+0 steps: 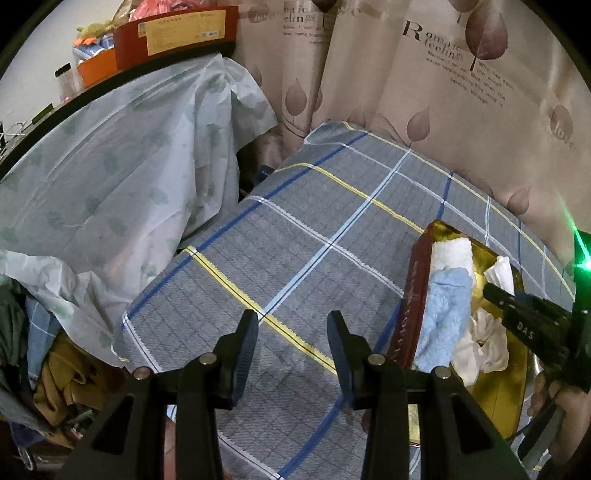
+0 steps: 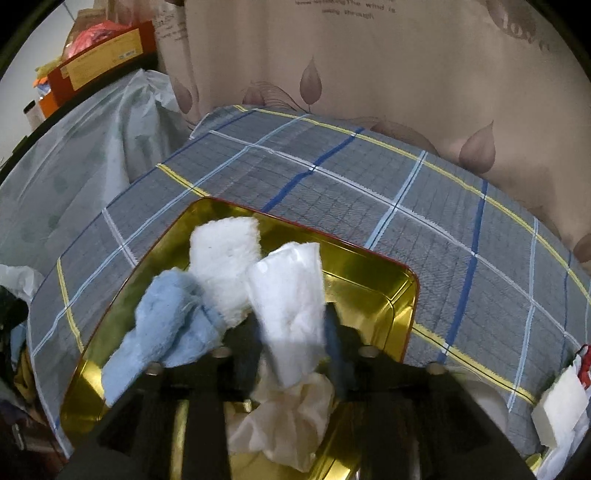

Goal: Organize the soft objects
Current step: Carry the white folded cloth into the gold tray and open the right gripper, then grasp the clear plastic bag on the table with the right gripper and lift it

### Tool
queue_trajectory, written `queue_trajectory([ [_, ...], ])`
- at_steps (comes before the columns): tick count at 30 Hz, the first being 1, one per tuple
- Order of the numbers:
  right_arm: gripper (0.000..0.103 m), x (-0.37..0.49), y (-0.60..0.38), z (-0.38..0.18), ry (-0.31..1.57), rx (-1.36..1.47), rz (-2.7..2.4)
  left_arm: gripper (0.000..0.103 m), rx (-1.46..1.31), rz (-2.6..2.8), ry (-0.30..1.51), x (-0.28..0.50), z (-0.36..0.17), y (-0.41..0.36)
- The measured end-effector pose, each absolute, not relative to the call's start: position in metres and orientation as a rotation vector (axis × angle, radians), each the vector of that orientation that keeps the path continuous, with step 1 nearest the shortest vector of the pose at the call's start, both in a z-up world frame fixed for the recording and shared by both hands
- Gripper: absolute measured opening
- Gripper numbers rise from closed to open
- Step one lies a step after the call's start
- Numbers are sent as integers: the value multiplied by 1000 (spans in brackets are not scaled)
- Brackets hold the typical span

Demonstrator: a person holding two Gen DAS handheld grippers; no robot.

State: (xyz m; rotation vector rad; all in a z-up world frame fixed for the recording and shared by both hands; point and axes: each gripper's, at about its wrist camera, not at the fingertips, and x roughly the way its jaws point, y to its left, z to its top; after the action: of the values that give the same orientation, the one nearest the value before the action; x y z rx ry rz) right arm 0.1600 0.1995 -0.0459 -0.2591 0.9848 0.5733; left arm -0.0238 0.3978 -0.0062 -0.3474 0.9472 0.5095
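Note:
A gold tin (image 2: 373, 275) with a red rim sits on the plaid cloth; it also shows at the right of the left wrist view (image 1: 415, 291). In it lie a fluffy white cloth (image 2: 223, 254), a light blue cloth (image 2: 166, 325) and a crumpled cream cloth (image 2: 291, 417). My right gripper (image 2: 291, 343) is shut on a white pad (image 2: 288, 295), held over the tin. My left gripper (image 1: 291, 350) is open and empty above the plaid cloth, left of the tin. The right gripper's body (image 1: 528, 321) shows over the tin in the left wrist view.
The plaid cloth (image 1: 314, 221) covers a raised surface. A beige curtain (image 2: 369, 74) hangs behind. A white plastic sheet (image 1: 129, 166) drapes a shelf on the left with red boxes (image 1: 177, 33). White packets (image 2: 561, 406) lie at the right. Clothes (image 1: 62, 376) are piled lower left.

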Motion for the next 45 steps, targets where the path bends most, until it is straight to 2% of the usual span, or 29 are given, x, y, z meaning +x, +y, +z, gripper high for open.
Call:
queue_trajectory([
  [4, 55, 161, 198, -48, 985, -247, 573, 39, -336, 508, 954, -22, -9, 395],
  [7, 61, 157, 195, -44, 974, -228, 576, 39, -329, 503, 958, -21, -9, 391],
  [17, 64, 114, 174, -15, 915, -194, 641, 39, -284, 474, 958, -17, -8, 374],
  [25, 64, 73, 117, -2, 884, -160, 647, 39, -234, 451, 953, -14, -5, 357],
  [34, 65, 82, -23, 10, 845, -109, 385, 39, -215, 448, 965, -12, -6, 345],
  [37, 68, 92, -79, 10, 830, -90, 267, 39, -211, 430, 963, -11, -5, 337],
  [45, 68, 122, -202, -21, 862, -28, 15, 39, -119, 385, 943, -8, 5, 302],
])
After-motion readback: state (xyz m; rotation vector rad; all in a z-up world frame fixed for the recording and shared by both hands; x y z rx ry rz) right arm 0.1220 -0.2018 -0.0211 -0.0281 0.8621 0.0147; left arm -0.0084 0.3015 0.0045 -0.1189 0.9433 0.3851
